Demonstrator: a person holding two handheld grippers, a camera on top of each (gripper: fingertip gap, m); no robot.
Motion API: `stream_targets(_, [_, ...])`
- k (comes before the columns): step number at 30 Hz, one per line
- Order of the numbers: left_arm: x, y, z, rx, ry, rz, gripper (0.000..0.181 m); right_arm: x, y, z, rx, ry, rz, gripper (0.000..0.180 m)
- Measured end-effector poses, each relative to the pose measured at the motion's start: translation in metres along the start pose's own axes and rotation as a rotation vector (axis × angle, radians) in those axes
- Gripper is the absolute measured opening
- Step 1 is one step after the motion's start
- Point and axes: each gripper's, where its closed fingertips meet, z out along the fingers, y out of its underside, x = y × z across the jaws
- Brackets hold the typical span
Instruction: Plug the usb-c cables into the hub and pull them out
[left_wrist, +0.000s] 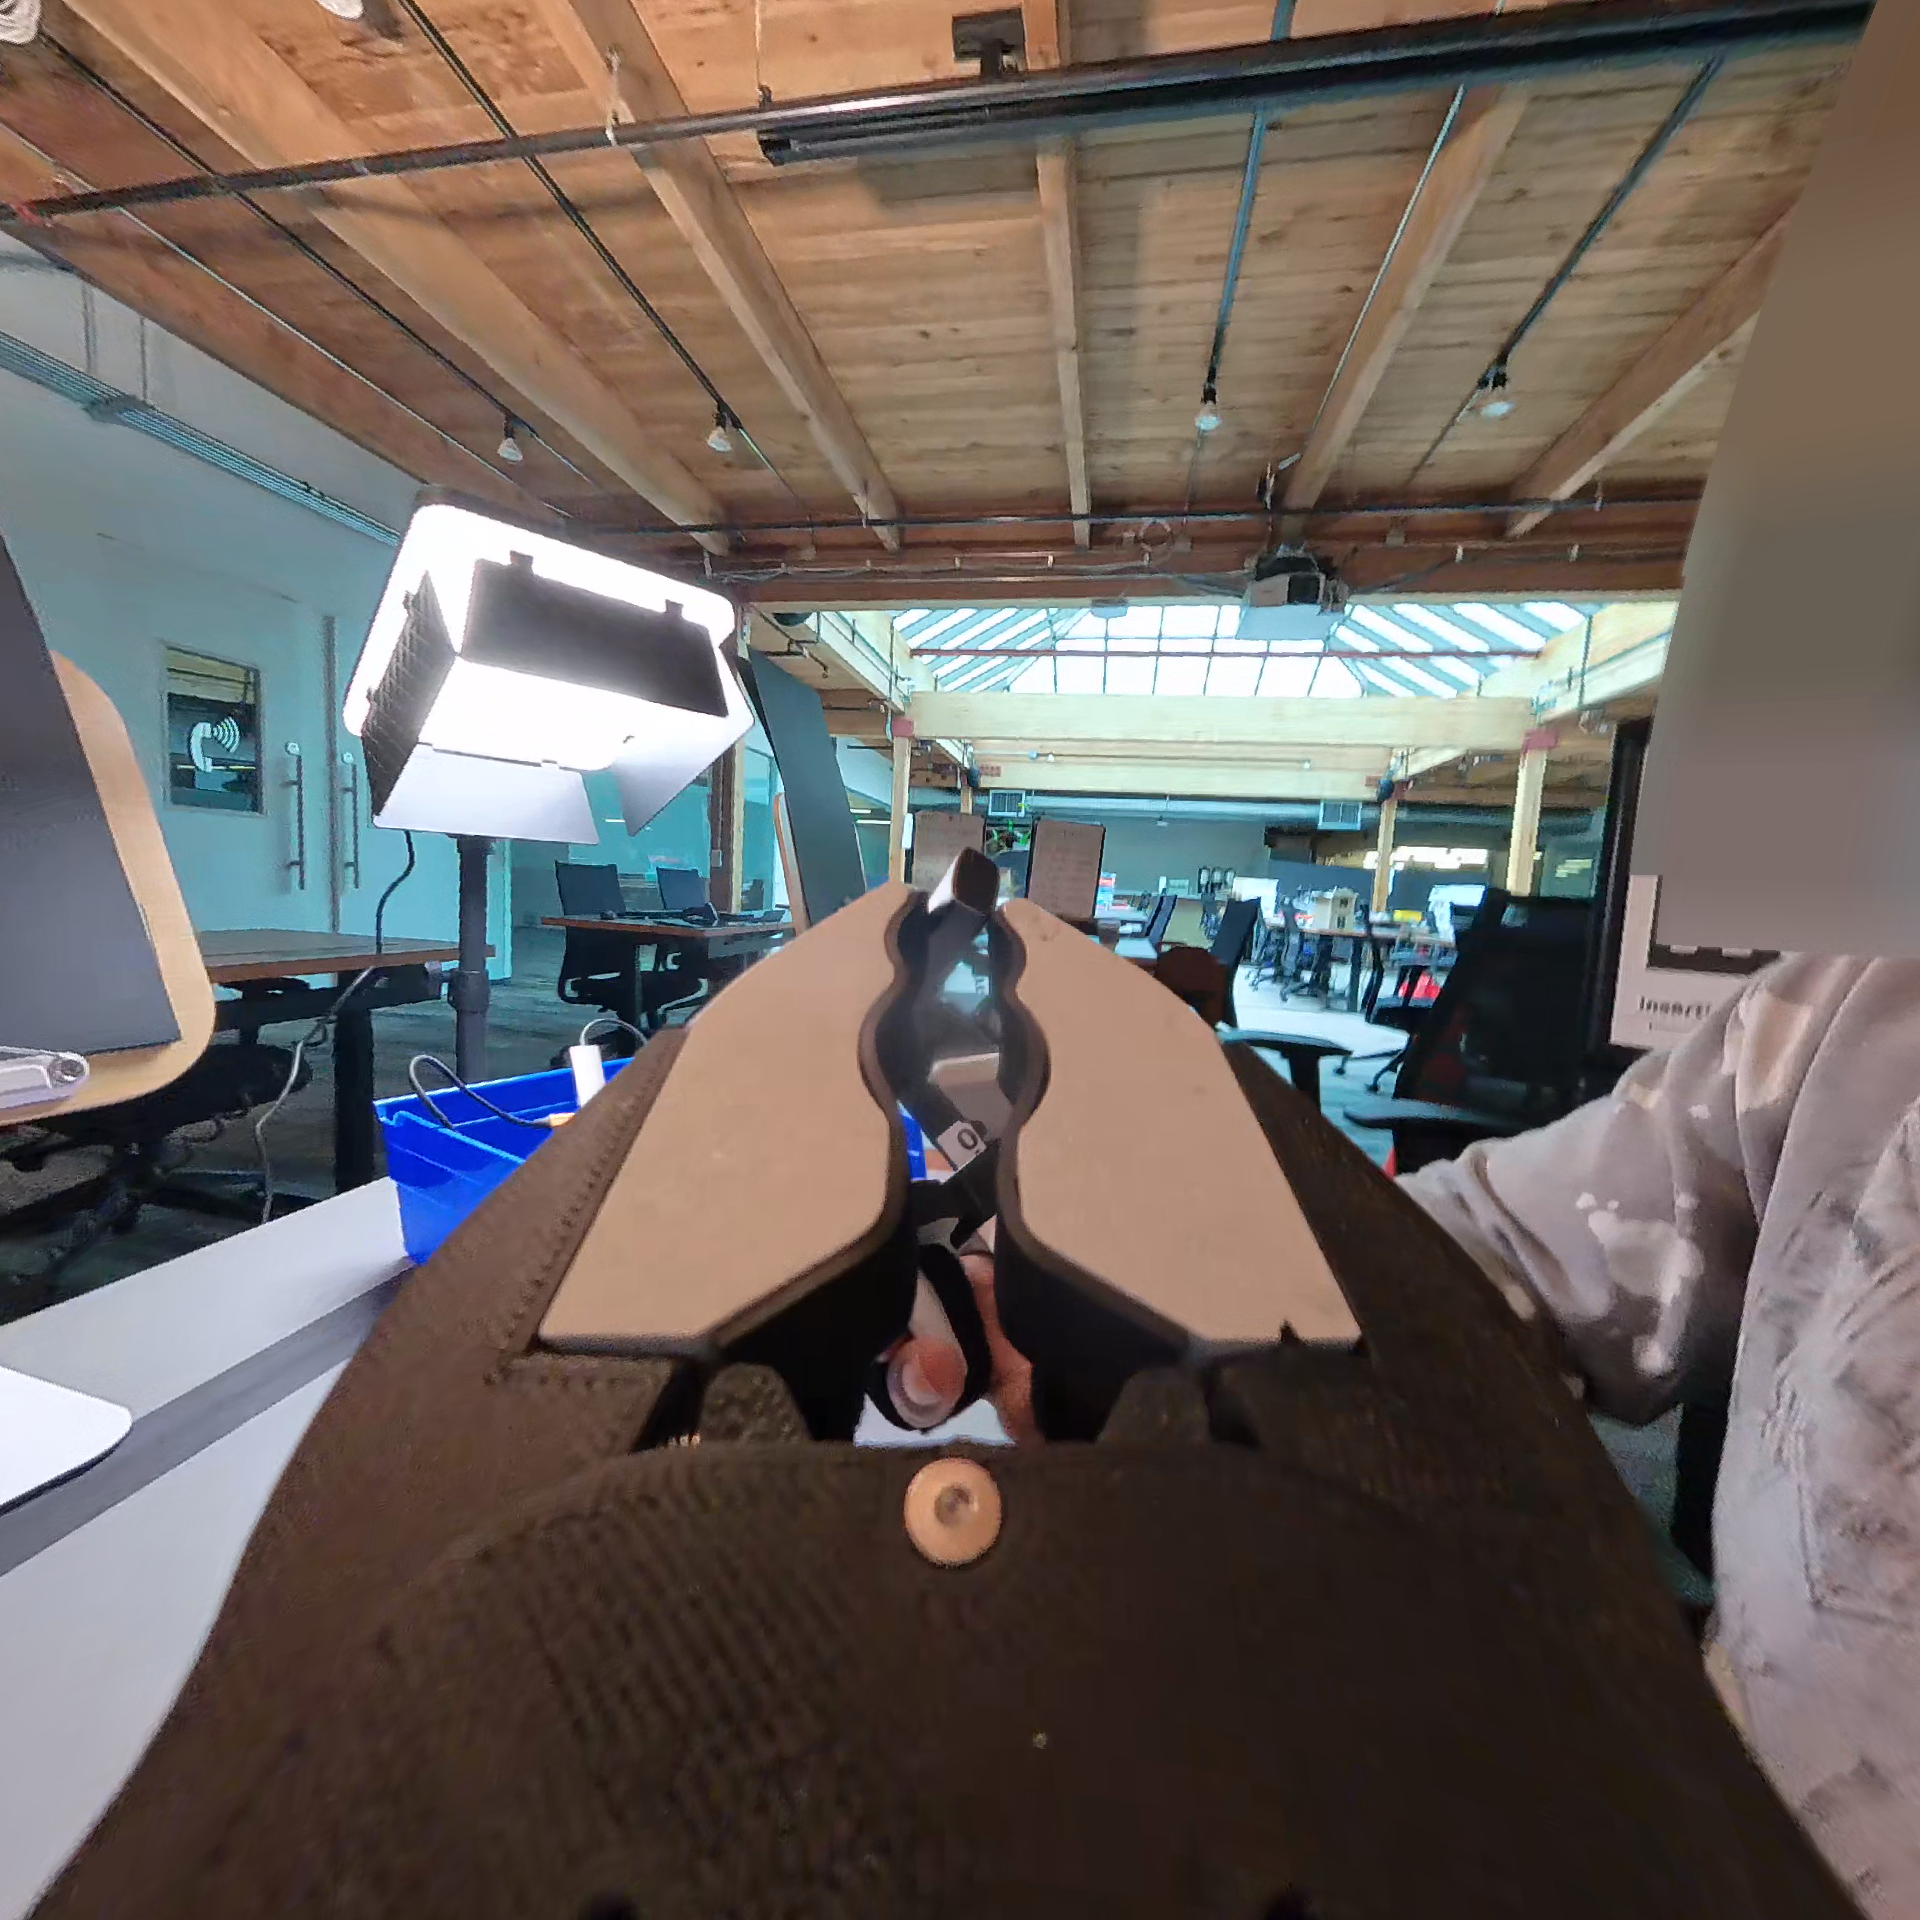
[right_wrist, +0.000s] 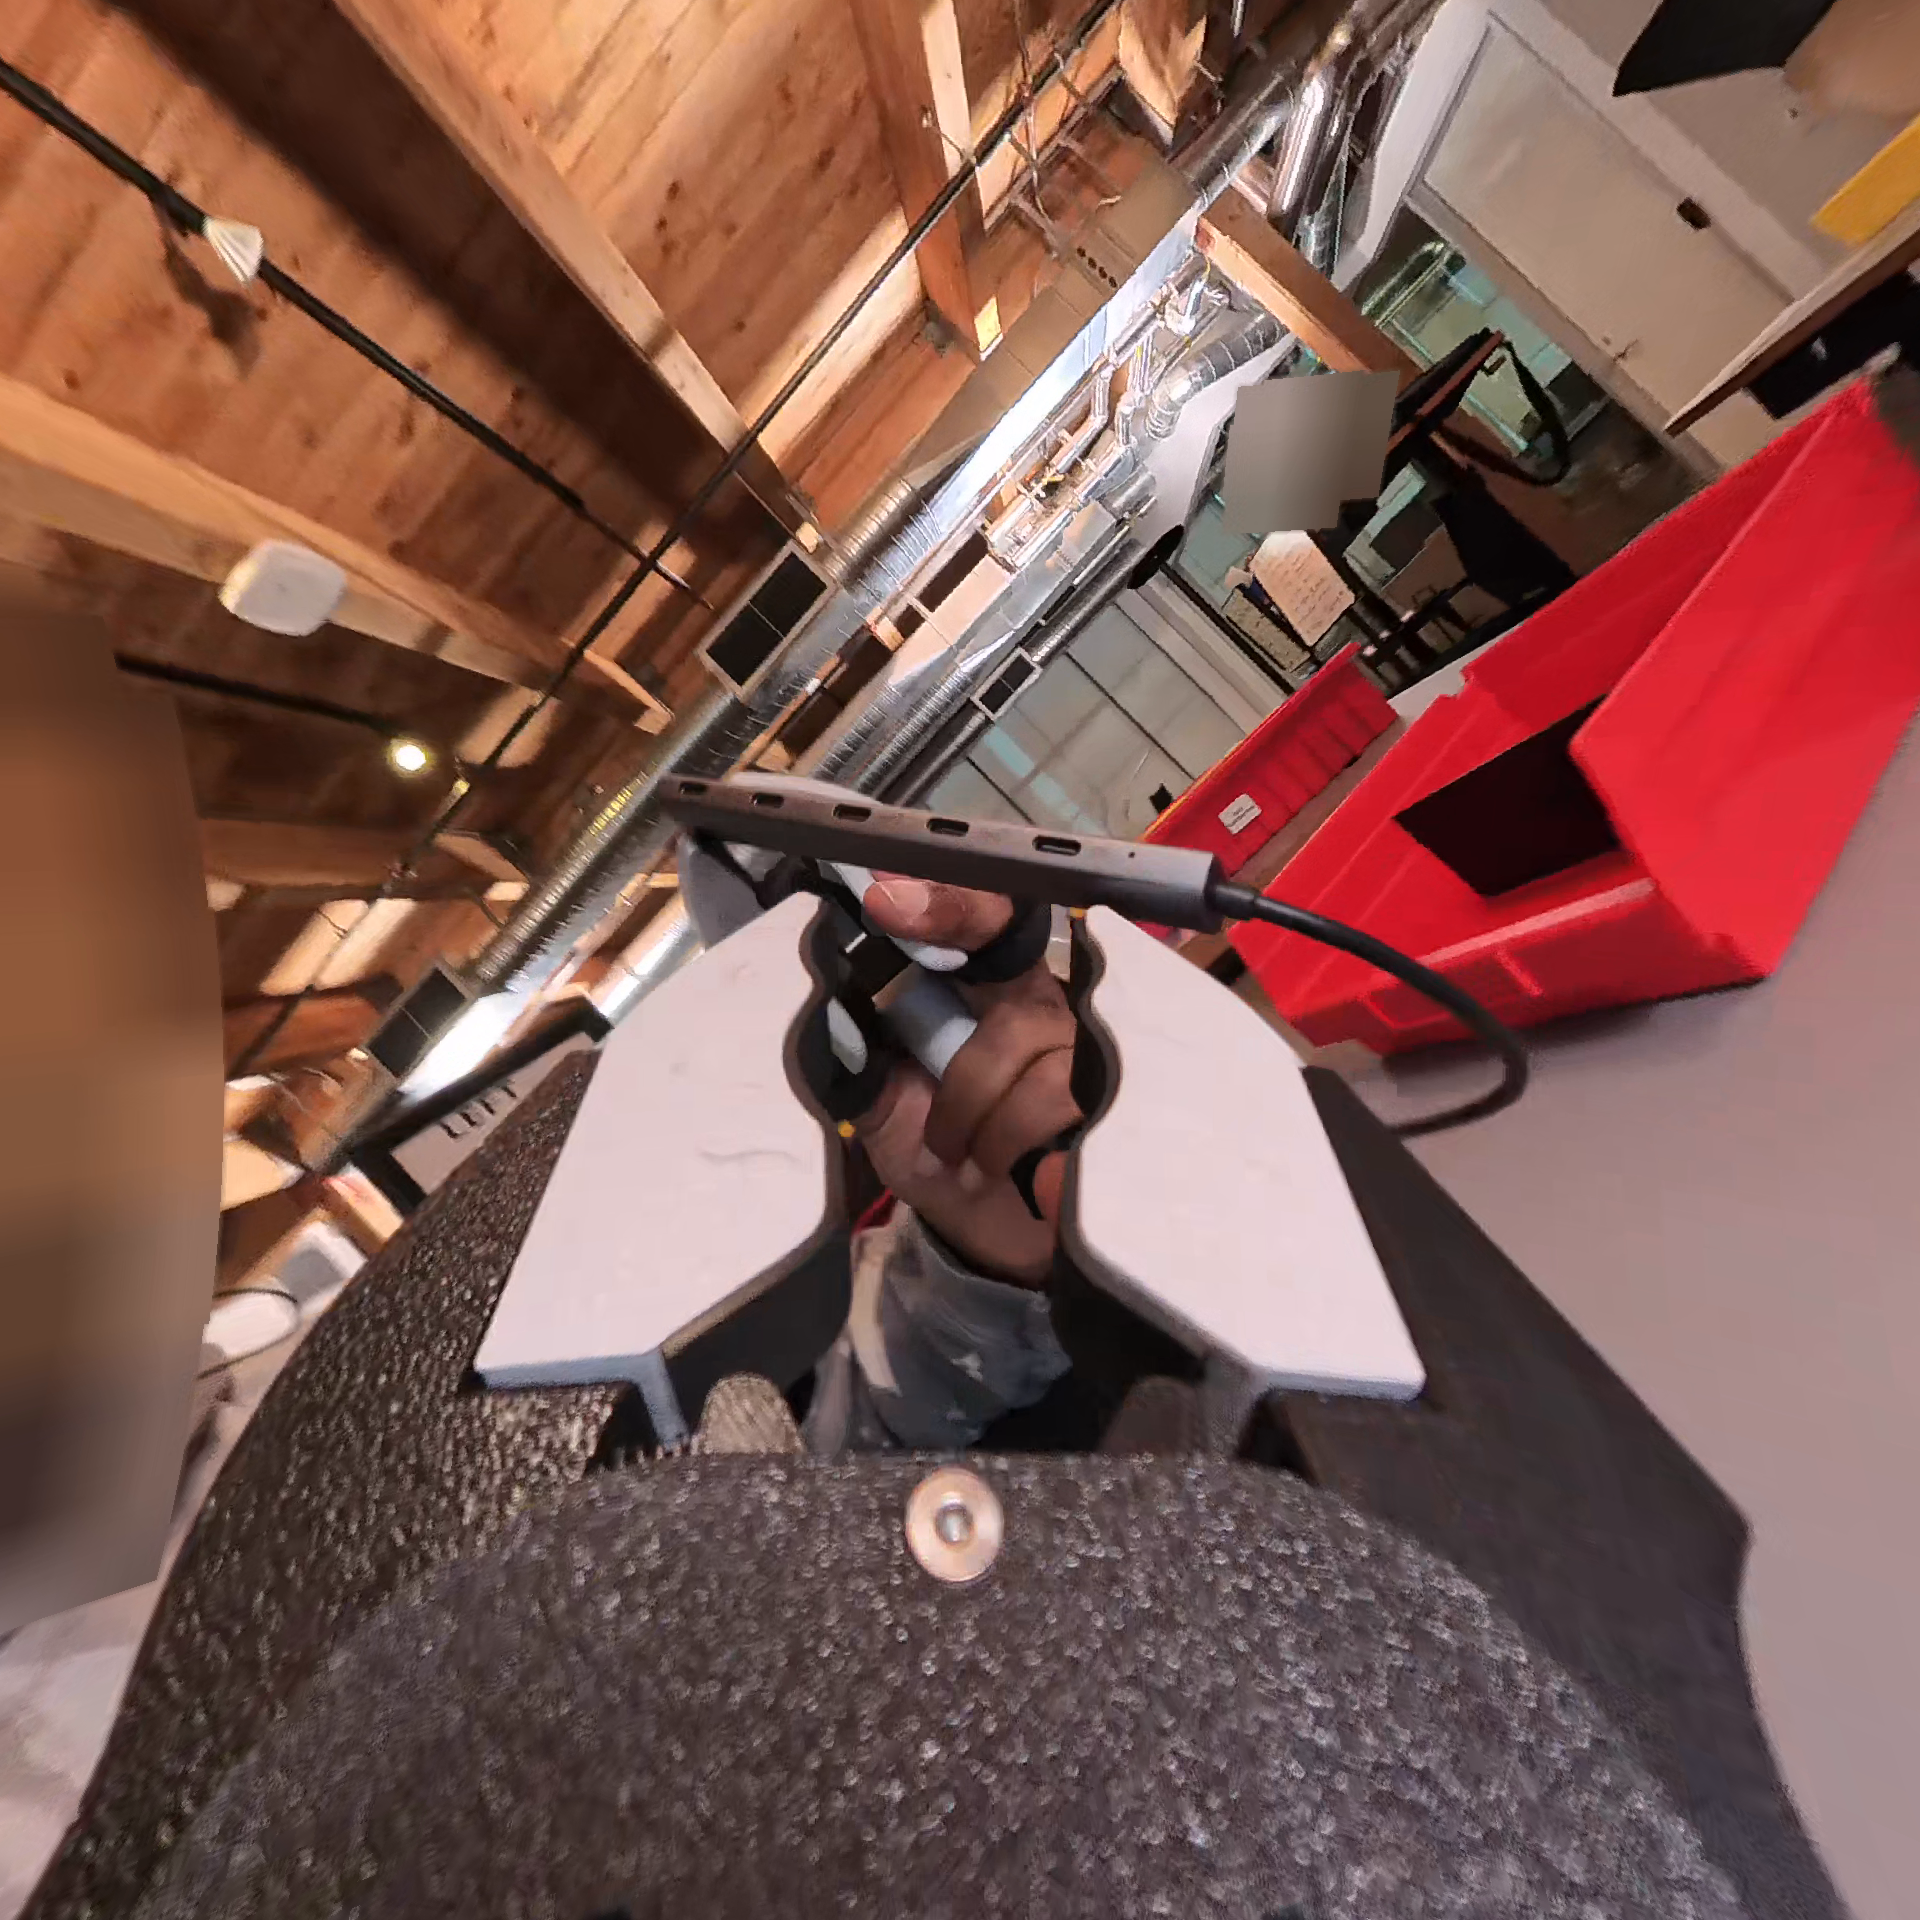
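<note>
Blue bin (left_wrist: 447, 1148), red bins (right_wrist: 1621, 790), studio light (left_wrist: 540, 686).

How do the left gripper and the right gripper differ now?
The left gripper is shut on the grey hub; the right gripper is open and holds nothing. The left gripper's shell is finely ribbed; the right gripper's is pebbled. Both have pale flat finger pads.

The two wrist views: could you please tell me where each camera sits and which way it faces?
Left wrist view: behind the left tongs, tilted up at the wooden ceiling and studio light; tongs shut on the hub, the person's sleeve at right.
Right wrist view: behind the right tongs, rolled, facing ceiling and red bins; open tongs frame the person's hand.
Shared: the hub and the sleeve.
</note>
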Motion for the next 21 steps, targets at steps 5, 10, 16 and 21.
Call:
stream_targets(5, [0.018,0.017,0.007,-0.090,0.027,0.186,0.011,0.003,0.008,-0.001,0.070,-0.066,0.235,0.045])
stream_targets(10, [0.034,0.026,0.011,-0.133,0.063,0.330,0.011,-0.007,0.002,-0.001,0.137,-0.131,0.316,0.048])
stream_targets(16, [0.041,0.042,0.012,-0.187,0.085,0.380,0.012,-0.007,-0.015,-0.010,0.157,-0.130,0.263,0.034])
stream_targets(21, [0.009,0.068,0.003,-0.300,0.014,0.265,0.015,0.007,-0.046,-0.027,0.153,0.011,-0.005,0.025])
